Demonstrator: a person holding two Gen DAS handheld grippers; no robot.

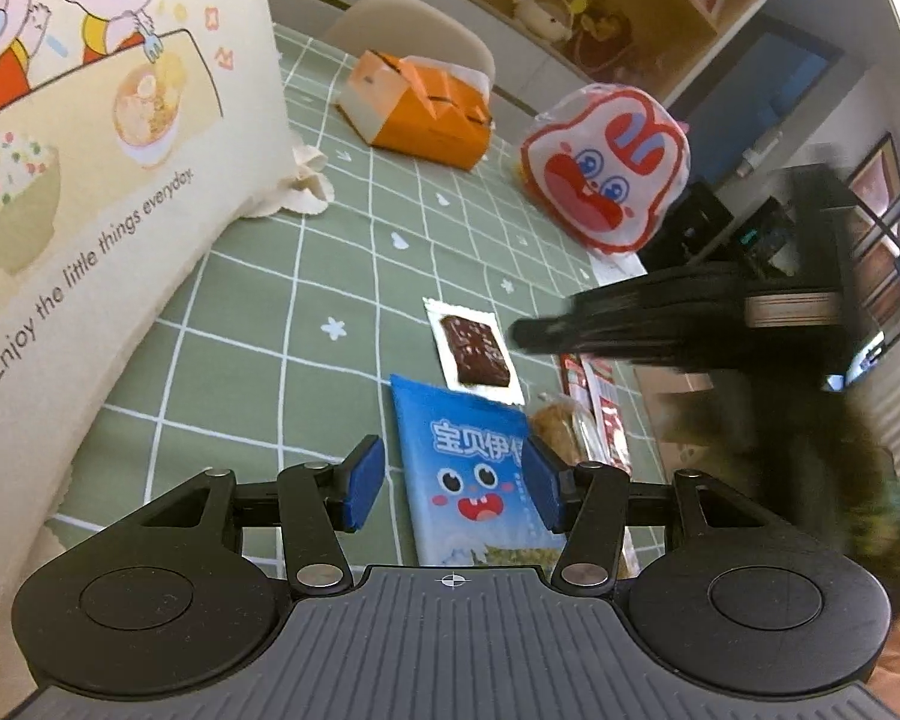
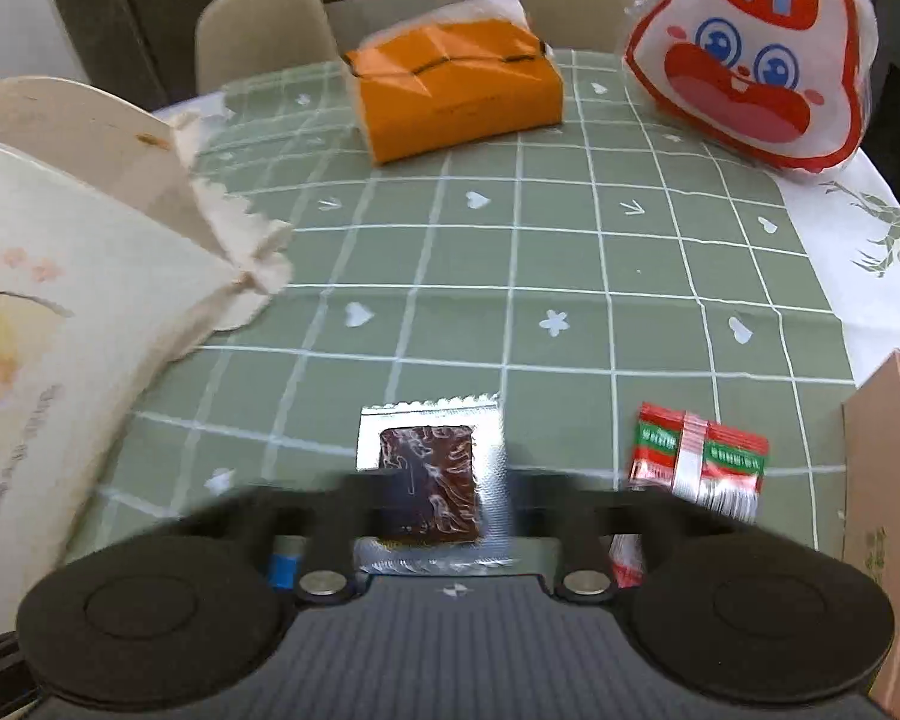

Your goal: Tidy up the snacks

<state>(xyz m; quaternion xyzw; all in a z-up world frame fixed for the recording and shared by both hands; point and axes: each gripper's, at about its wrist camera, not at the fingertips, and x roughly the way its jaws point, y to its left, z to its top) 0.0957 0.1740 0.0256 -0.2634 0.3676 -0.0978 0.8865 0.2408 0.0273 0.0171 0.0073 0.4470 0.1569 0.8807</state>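
— Reading "Enjoy the little things everyday" on the cream bag; left gripper fingers spread, hovering over blue snack packet lying on the counter.

— Blurring at the right gripper, fingers' state unclear, above the dark-filled silver sachet.

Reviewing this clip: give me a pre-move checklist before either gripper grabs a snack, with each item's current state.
1. Left gripper open: ok, the blue pads stand apart.
2. Blue snack packet lined up between the left fingers: ok.
3. Right gripper open: cannot tell, its fingers are blurred.
4. Clear packet with the dark snack in front of the right gripper: ok.
5. Red sachets apart from that packet: ok.
6. Cream bag opening reachable: cannot tell.
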